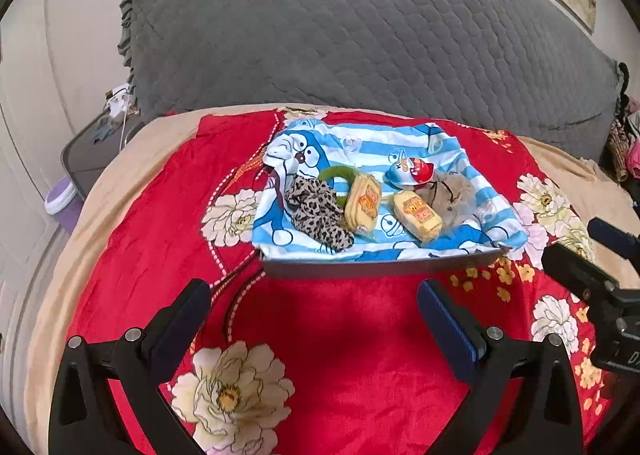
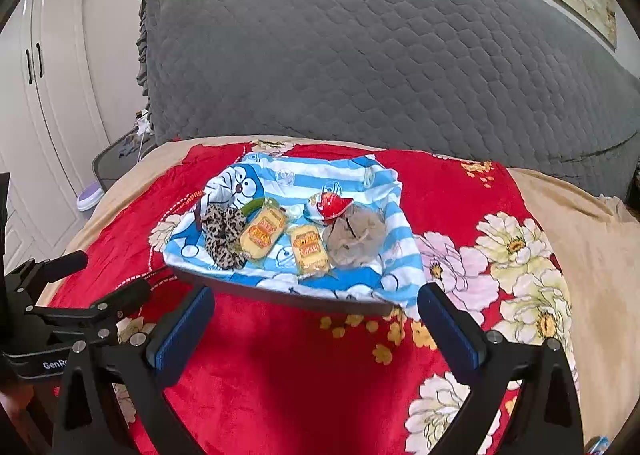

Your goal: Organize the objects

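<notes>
Both tools, left tool point(image 1: 314, 307) and right tool point(image 2: 316, 315), gape wide, empty, near the tray point(image 1: 380, 265).

- Two yellow snack packets point(image 1: 362, 207) sit on the cloth, the second one point(image 1: 418, 215) just to the right of the first.
- One leopard-print scrunchie point(image 1: 316, 213), left of the packets.
- One grey scrunchie point(image 1: 452, 195), over on the right.
- One green band point(image 1: 340, 173), curving out behind the first packet.
- One red-and-white egg-shaped capsule point(image 1: 410, 172).
- One blue-striped cartoon cloth point(image 1: 360, 143) under them all.
- One dark tray point(image 1: 380, 265) beneath that cloth.
- One red floral blanket point(image 1: 340, 355).
- One grey quilted headboard point(image 1: 360, 23).
- Two grippers in play: left gripper point(image 1: 314, 311), right gripper point(image 2: 316, 315).
</notes>
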### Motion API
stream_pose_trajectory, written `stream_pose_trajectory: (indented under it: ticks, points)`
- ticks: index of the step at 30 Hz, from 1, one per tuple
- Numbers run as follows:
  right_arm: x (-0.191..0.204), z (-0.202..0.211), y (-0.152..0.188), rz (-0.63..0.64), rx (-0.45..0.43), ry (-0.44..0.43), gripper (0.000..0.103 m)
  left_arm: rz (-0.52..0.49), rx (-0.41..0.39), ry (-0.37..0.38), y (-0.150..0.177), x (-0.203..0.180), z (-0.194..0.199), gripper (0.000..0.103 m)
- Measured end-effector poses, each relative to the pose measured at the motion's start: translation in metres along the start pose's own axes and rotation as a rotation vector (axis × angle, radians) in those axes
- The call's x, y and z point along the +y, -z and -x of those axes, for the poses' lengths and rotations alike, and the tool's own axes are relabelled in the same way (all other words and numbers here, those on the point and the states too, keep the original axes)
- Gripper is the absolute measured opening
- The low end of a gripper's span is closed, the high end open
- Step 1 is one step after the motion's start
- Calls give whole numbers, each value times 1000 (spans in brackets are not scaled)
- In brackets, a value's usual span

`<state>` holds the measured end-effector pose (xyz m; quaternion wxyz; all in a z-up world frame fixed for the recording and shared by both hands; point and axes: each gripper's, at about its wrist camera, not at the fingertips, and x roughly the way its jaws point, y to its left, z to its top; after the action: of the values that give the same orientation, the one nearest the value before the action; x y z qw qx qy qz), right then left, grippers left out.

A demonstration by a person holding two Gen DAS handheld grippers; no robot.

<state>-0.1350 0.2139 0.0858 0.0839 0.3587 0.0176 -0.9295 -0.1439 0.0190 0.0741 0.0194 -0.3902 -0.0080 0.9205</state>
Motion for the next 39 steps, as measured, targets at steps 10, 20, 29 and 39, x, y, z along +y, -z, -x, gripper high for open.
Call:
stream_pose_trajectory:
  ticks: [10, 20, 29, 39]
  points:
    - [5, 20, 24, -14, 2, -7, 102, 36, -51, 17, 13, 4, 25, 103]
    - [8, 28, 42, -27, -6, -15, 102, 65, -27, 29, 34, 6, 29, 103]
    - [10, 23, 70, -25, 21, -13, 102, 35, -8, -1, 59, 6, 25, 103]
    - [6, 21, 93, -40, 11, -3, 102, 8, -3, -32, 77, 5, 17, 102]
